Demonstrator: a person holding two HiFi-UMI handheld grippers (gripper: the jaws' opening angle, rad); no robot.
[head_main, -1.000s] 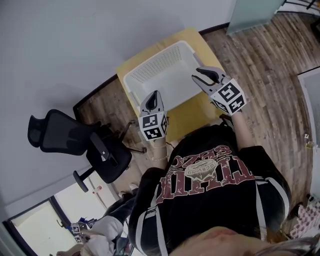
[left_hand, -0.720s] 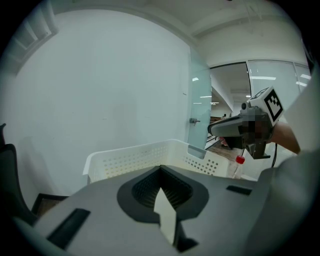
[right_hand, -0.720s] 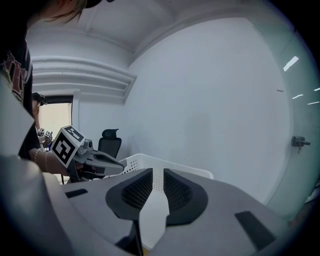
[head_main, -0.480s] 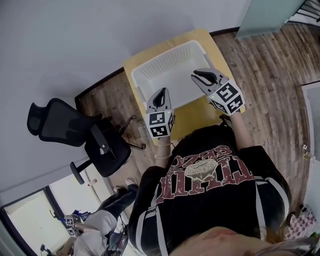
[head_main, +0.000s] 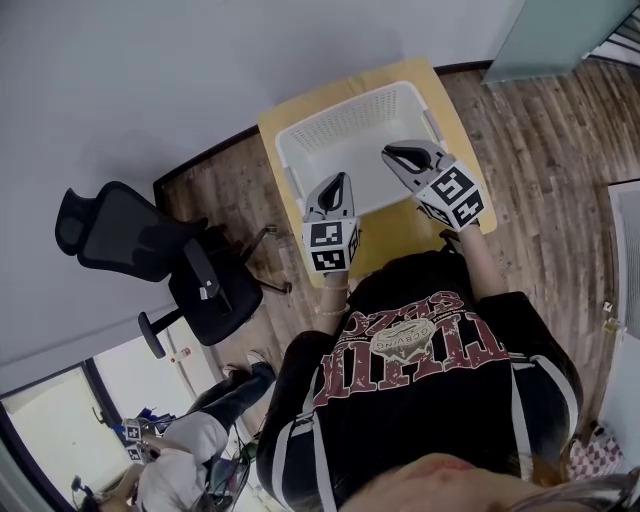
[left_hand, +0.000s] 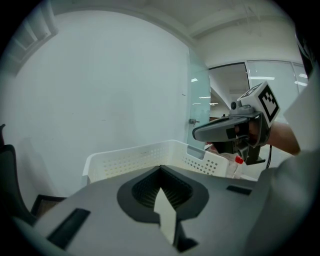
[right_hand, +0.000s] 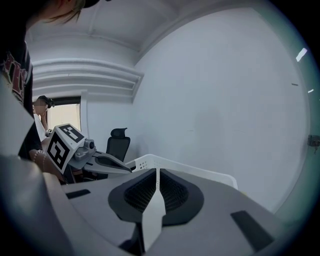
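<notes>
Two hand-held grippers are being held above one basket. The basket is empty as far as is being seen.

The white rectangular plastic basket (head_main: 350, 115) is being borne on a small yellow wooden table (head_main: 395, 228) set against a pale wall. Its walls are pierced with rows of small round holes, its rim is smooth and rolled, and a cut-out handle slot is being shown at one short end in the left gripper view.

The left gripper (head_main: 341, 180), grey moulded plastic with dark ribbed pads, is being held over the basket's near left part and pointed toward the wall. Its two jaws are being pressed together to a point, with nothing between them. One cube with black-and-white square markers is being carried at its rear.

The right gripper (head_main: 388, 153), of the same make and with one marker cube of its own, is being held over the basket's near right part and angled leftward. Its jaws are likewise being pressed flat against each other, with nothing pinched.

The two tips are being held near each other but apart, and neither is touching the basket.

One small clear bottle with a red cap (left_hand: 240, 160) is being glimpsed beyond the basket's right end, partly hidden. One black mesh-backed office chair (head_main: 150, 255) is being seen on the wood-plank floor (head_main: 540, 130), left of the table.
</notes>
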